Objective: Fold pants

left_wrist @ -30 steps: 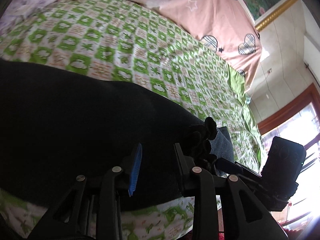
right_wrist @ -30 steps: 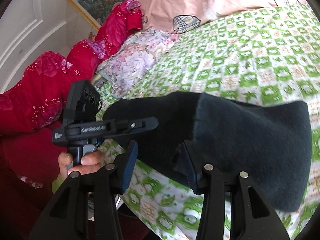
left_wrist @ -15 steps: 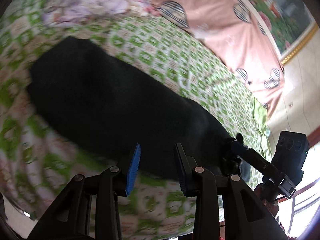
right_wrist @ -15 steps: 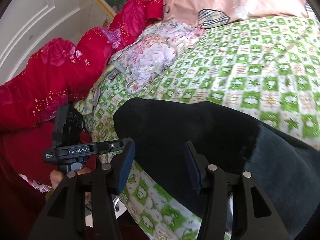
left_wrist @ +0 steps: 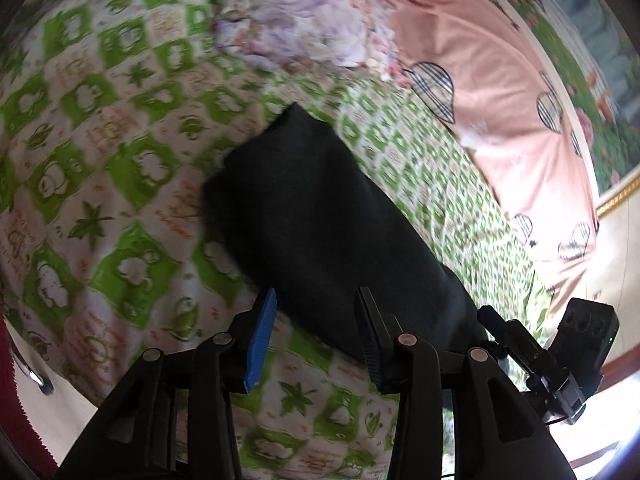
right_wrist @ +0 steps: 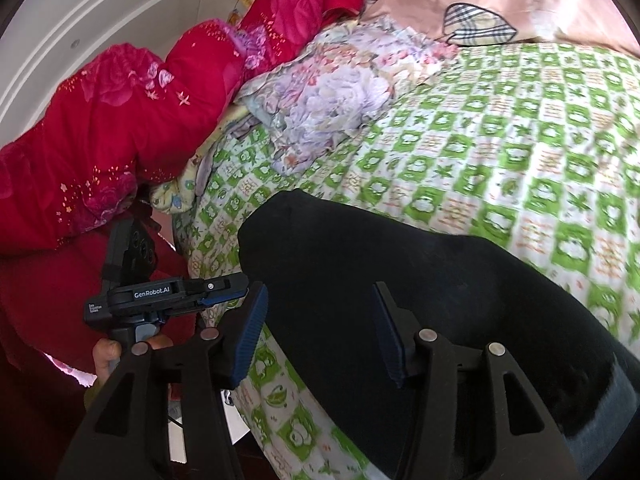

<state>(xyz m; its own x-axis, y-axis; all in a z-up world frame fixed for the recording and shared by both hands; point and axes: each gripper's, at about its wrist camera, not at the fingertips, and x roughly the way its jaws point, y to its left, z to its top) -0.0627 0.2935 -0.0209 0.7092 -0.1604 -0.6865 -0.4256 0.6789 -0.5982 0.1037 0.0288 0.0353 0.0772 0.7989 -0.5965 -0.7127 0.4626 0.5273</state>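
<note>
The black pants (left_wrist: 320, 216) lie folded in a long narrow strip on the green-and-white checked bed sheet (left_wrist: 120, 208). My left gripper (left_wrist: 316, 296) hovers at the strip's near edge. Its jaws are opening, and the blue pads (left_wrist: 260, 336) touch no cloth. From the right wrist the pants (right_wrist: 400, 280) fill the lower middle. My right gripper (right_wrist: 320, 292) hangs just above them with its jaws opening and no cloth pinched. Each gripper shows in the other's view: the left gripper (right_wrist: 160, 296) with a person's hand (right_wrist: 108, 356) on its handle, and the right gripper (left_wrist: 560, 360) at the strip's far end.
A crumpled floral cloth (right_wrist: 332, 96) lies near the head of the bed beside a red quilt (right_wrist: 120, 120). A pink quilt with checked hearts (left_wrist: 500, 100) covers the far side. The bed's edge (left_wrist: 80, 396) runs just below my left gripper.
Both grippers have drawn back from the pants and their jaws stand wider. The left wrist view has rolled and now takes in the whole folded strip.
</note>
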